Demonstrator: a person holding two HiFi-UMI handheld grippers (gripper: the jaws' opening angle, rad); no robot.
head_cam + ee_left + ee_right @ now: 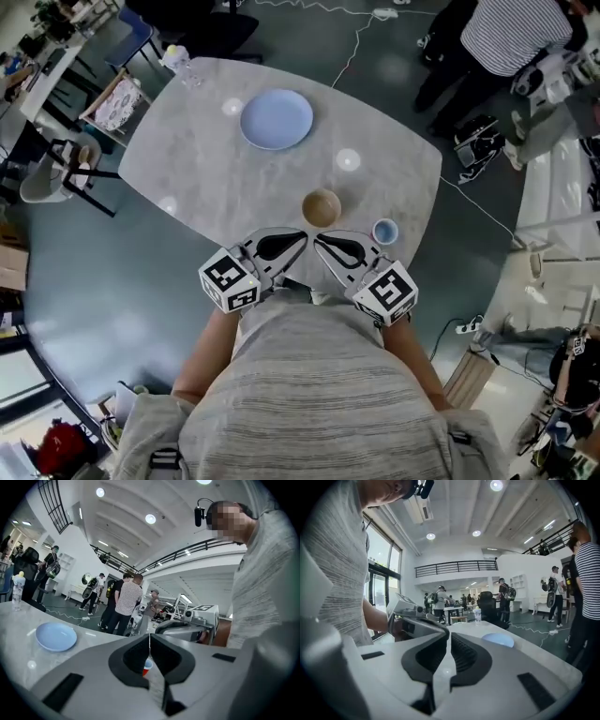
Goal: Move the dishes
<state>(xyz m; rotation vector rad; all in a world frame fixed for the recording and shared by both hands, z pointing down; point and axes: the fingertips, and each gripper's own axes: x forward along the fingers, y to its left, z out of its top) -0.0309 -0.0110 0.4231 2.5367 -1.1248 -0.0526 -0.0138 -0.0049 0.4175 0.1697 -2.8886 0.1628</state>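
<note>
A light blue plate (277,119) lies toward the far side of the pale marble table (187,159). Closer to me are a wooden bowl (322,207) and a small blue cup (384,231), both standing free. My left gripper (302,235) and right gripper (319,239) hover at the near table edge, tips almost meeting just below the bowl. Both are shut and hold nothing. The left gripper view shows its shut jaws, the plate (56,636) at left and the cup (147,666) below the tips. In the right gripper view the plate (498,640) lies beyond the shut jaws.
A clear water bottle (178,61) stands at the table's far left corner. Chairs (70,169) crowd the floor at left. People (506,37) stand off the far right corner, and a white cable (354,42) runs along the floor.
</note>
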